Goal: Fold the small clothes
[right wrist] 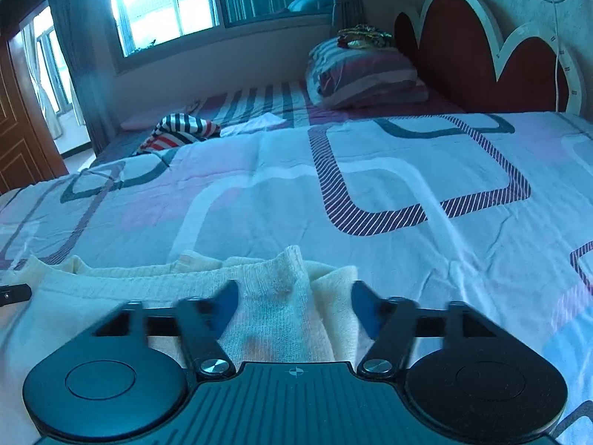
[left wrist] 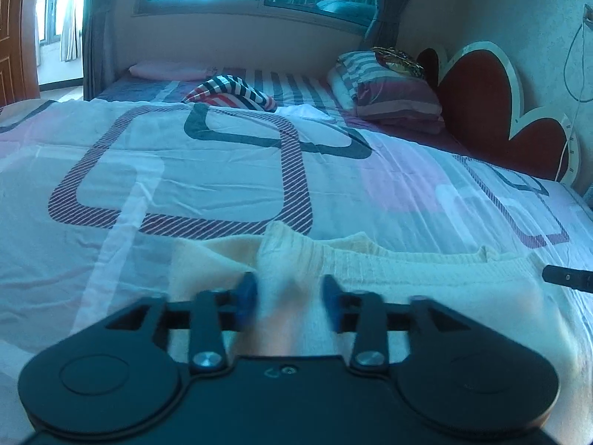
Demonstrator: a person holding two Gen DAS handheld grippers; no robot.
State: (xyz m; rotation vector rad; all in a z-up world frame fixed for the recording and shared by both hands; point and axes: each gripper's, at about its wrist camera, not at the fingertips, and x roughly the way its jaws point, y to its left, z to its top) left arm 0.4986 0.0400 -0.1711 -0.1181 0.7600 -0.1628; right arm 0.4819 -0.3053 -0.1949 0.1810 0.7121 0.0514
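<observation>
Two handheld tongs are working on a cream knit garment that is lying on a bed covered by a patterned sheet.

The left tongs are sitting low over the garment with their blue-tipped fingers spread apart, and a raised fold of cream fabric is standing up between them; the fingers are not pressing on it. This view is blurred near the tips. Off to the right of these tongs, the dark tip of the other tool is poking in at the garment's far edge.

The right tongs are also standing released, fingers wide apart, with another raised ridge of the same garment lying between them. The rest of the cloth is spreading out to their left.

Well ahead of both tongs, a striped cloth in dark, white and red is lying bunched on the bed. Further ahead and to the right, pillows are stacked against a red scalloped headboard. A window with curtains is showing beyond the bed.
</observation>
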